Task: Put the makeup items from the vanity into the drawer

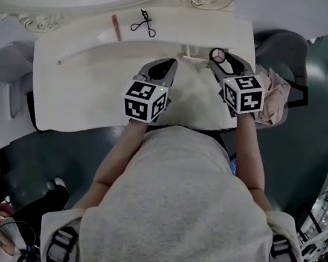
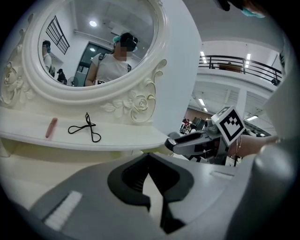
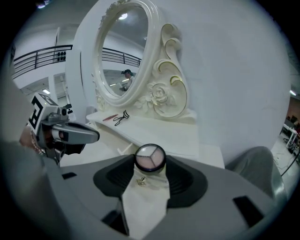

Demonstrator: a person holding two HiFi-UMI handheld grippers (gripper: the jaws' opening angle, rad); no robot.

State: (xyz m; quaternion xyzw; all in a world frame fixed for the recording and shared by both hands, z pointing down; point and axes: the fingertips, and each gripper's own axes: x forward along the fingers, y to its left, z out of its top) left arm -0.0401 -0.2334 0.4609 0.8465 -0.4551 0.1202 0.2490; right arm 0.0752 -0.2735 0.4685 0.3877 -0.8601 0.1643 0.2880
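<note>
A round black-rimmed compact (image 1: 217,55) (image 3: 150,157) with three pale pink pans is pinched between the jaws of my right gripper (image 1: 218,59) (image 3: 150,160), at the front edge of the vanity's raised shelf (image 1: 168,21). A small gold knob (image 3: 140,180) shows on the cream surface just below it. On the shelf lie a black eyelash curler (image 1: 144,24) (image 2: 86,129) and a pink stick (image 1: 114,26) (image 2: 51,127). My left gripper (image 1: 172,64) (image 2: 149,160) hovers over the white tabletop (image 1: 78,90) beside the right one, its jaws closed and empty.
An ornate oval mirror (image 2: 93,42) rises behind the shelf. A grey chair (image 1: 286,48) with a pink cloth (image 1: 273,98) stands at the table's right end. The person's torso (image 1: 183,209) fills the near side. A wall is to the right of the vanity.
</note>
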